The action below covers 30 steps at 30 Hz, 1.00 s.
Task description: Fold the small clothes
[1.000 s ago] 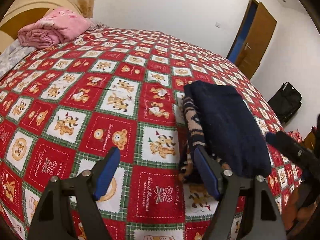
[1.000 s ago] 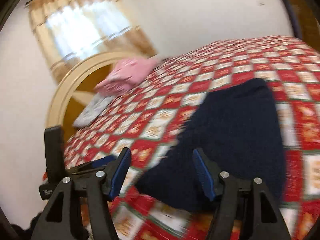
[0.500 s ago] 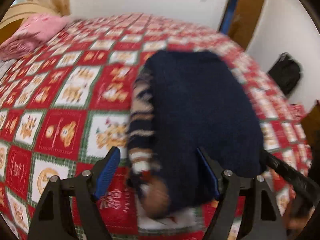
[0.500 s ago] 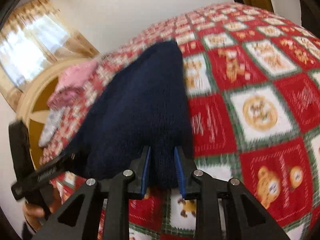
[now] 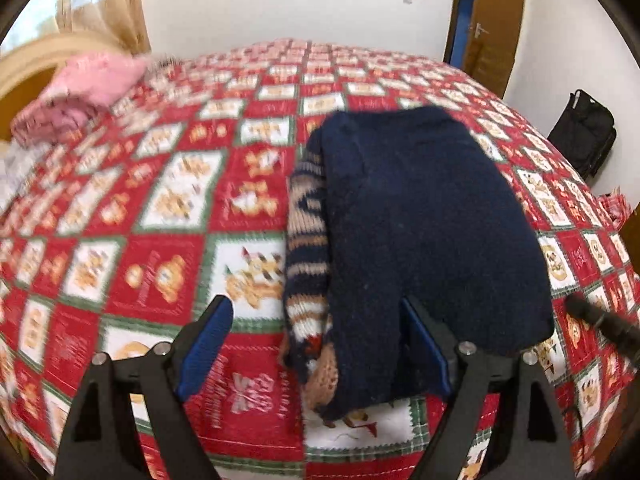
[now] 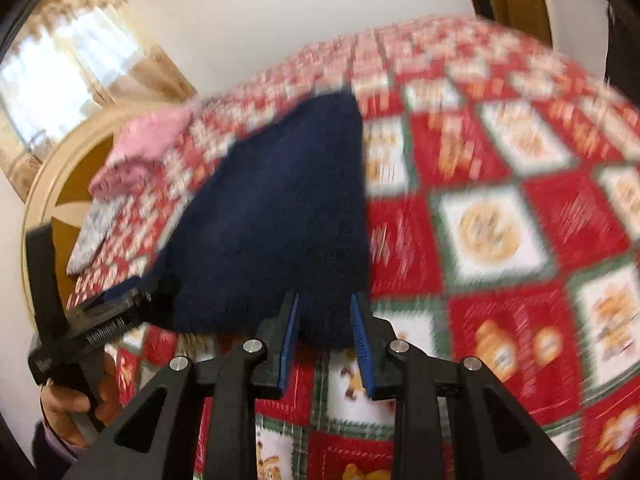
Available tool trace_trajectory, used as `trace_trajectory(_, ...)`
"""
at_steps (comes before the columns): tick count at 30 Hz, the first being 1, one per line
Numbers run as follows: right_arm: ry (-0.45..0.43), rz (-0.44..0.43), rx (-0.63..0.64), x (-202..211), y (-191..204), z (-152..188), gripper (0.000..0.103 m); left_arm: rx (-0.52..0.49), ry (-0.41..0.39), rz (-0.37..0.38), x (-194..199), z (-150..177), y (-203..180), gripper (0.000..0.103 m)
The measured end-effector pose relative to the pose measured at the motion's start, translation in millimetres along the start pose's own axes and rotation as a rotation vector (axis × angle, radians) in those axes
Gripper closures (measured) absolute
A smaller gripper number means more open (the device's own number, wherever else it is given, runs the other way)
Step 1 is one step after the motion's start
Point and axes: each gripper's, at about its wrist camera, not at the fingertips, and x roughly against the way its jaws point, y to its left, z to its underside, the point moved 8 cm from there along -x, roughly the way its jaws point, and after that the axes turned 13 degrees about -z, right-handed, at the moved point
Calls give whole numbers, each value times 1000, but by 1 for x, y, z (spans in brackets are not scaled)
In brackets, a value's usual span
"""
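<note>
Navy knit sweater (image 5: pixel 424 216), folded, lies on the bed's red teddy-bear quilt (image 5: pixel 168 208), a striped sleeve showing along its left edge. Right hand-held gripper (image 6: pixel 325 344) is narrowed onto the sweater's near corner, pads pressing the fabric. Left hand-held gripper (image 5: pixel 316 344) stands wide open astride the near hem, gripping nothing.
</note>
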Motion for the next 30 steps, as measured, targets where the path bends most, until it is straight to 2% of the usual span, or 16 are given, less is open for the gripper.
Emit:
trace_trajectory(1, -34, 33, 72, 7, 7, -17, 71, 0, -24, 4, 5, -6, 0, 16)
trace_trajectory(2, -38, 33, 92, 7, 11, -26, 61, 3, -39, 18, 8, -12, -1, 16)
trace_trajectory(3, -42, 28, 107, 5, 14, -34, 56, 6, -46, 30, 9, -19, -2, 15)
trace_trajectory(6, -38, 26, 143, -1, 20, -48, 56, 20, -38, 28, 4, -35, -5, 15)
trace_trajectory(7, -42, 37, 192, -13, 23, -69, 56, 24, -31, 21, 0, -38, -5, 15)
trace_trajectory(13, 27, 90, 188, -70, -3, -116, 56, 53, 59, 21, -34, -39, -16, 15)
trace_trajectory(17, 128, 102, 209, -116, -11, -119, 58, 46, 103, -28, -54, -34, -20, 15)
trace_trajectory(19, 164, 147, 203, -135, -22, -117, 58, 62, 129, -8, -62, -32, -21, 14)
trace_trajectory(21, 208, 197, 156, -152, -40, -114, 58, 79, 139, 12, -66, -33, -21, 12)
trace_trajectory(22, 202, 192, 114, -156, -47, -116, 58, 80, 147, 15, -68, -34, -22, 8)
trace_trajectory(23, 192, 182, 59, -160, -56, -120, 54, 81, 154, 14, -70, -34, -22, 6)
trace_trajectory(25, 201, 134, -55, -168, -71, -122, 49, 83, 160, 8, -74, -37, -23, 2)
trace_trajectory(27, 200, 41, -212, -174, -88, -120, 45, 81, 158, 3, -77, -39, -23, 2)
trace_trajectory(30, 192, 30, -192, -166, -83, -117, 45, 87, 168, 27, -77, -38, -22, 0)
